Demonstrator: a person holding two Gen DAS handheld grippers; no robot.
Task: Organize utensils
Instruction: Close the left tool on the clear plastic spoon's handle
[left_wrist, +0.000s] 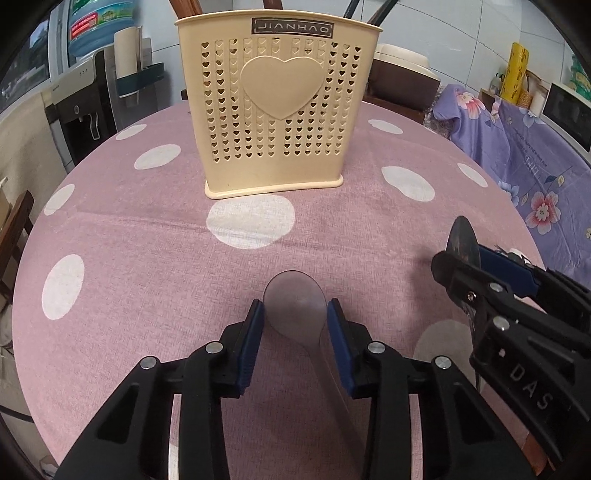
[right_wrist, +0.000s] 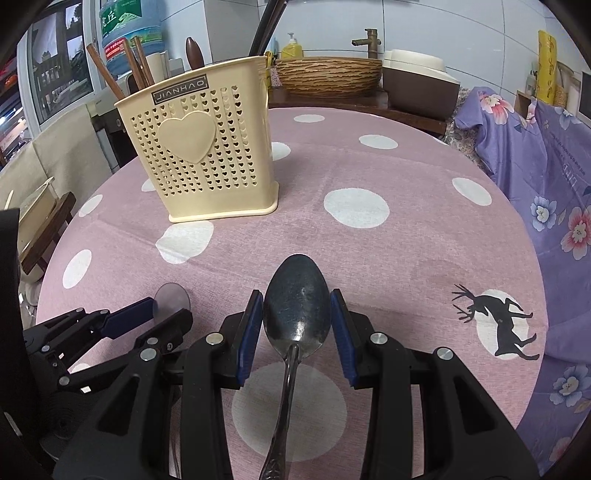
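Note:
A cream perforated utensil holder (left_wrist: 275, 107) with a heart on its front stands at the far side of the round table; it also shows in the right wrist view (right_wrist: 199, 147), with wooden chopsticks (right_wrist: 122, 66) in it. My left gripper (left_wrist: 295, 314) is shut on the bowl of a clear plastic spoon (left_wrist: 295, 301), seen too in the right wrist view (right_wrist: 171, 297). My right gripper (right_wrist: 297, 314) is shut on the bowl of a metal spoon (right_wrist: 297, 306), handle pointing back toward me. The right gripper (left_wrist: 465, 266) appears at the right of the left wrist view.
The table has a pink cloth with white dots (right_wrist: 369, 177) and a deer print (right_wrist: 498, 325). A purple flowered cloth (right_wrist: 546, 177) covers furniture at the right. A woven basin (right_wrist: 328, 77) and a water dispenser (left_wrist: 81, 107) stand behind the table.

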